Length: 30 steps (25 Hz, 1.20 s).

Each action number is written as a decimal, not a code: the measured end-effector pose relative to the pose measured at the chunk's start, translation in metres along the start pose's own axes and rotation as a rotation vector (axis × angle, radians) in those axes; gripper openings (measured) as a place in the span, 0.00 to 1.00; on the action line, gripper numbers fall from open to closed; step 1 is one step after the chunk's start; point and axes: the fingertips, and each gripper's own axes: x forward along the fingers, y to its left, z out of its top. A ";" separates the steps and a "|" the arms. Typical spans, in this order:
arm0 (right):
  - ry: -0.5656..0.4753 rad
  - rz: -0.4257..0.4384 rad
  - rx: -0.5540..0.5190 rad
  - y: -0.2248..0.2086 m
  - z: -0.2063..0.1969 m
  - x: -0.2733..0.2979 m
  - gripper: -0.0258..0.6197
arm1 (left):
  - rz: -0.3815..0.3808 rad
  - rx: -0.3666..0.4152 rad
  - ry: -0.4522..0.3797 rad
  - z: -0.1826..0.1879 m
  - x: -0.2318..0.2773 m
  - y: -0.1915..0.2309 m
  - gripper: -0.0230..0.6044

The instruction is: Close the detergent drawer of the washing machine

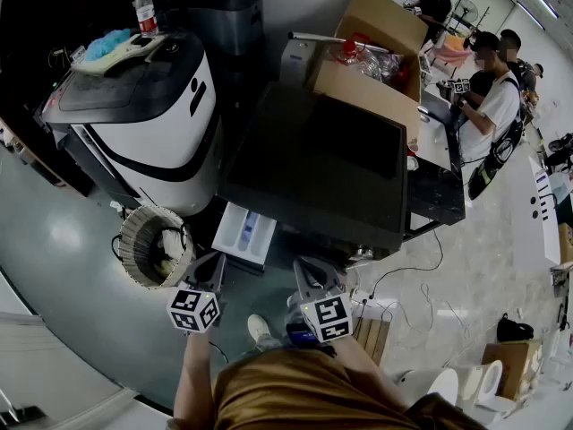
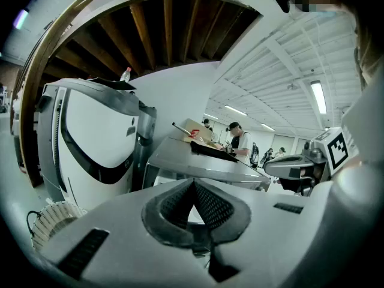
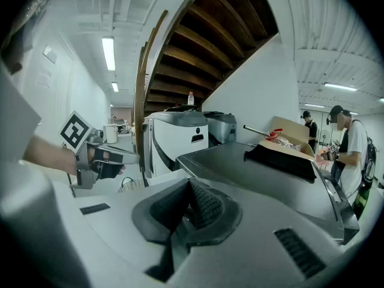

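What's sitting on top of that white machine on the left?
On the white machine stands a red-capped bottle; beside it a blue cloth lies on a pale tray. Whatever is under the cloth is covered.

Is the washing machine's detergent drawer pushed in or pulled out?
Pulled out: the white detergent drawer juts from the front of the washing machine, its compartments open to the head view.

A workshop-like hall: washing machines (image 1: 148, 124), an open cardboard box (image 1: 367, 83), loose floor cables (image 1: 405, 270), people (image 1: 488, 106) working.
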 end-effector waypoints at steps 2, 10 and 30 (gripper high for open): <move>-0.001 0.003 -0.002 -0.001 0.001 0.003 0.06 | -0.002 -0.001 0.002 0.001 0.003 0.000 0.07; -0.001 0.025 0.001 -0.005 -0.001 0.006 0.06 | 0.016 -0.016 0.016 -0.007 0.008 0.002 0.07; 0.042 0.065 0.074 -0.014 -0.029 0.014 0.06 | 0.101 -0.054 0.135 -0.062 0.017 0.019 0.07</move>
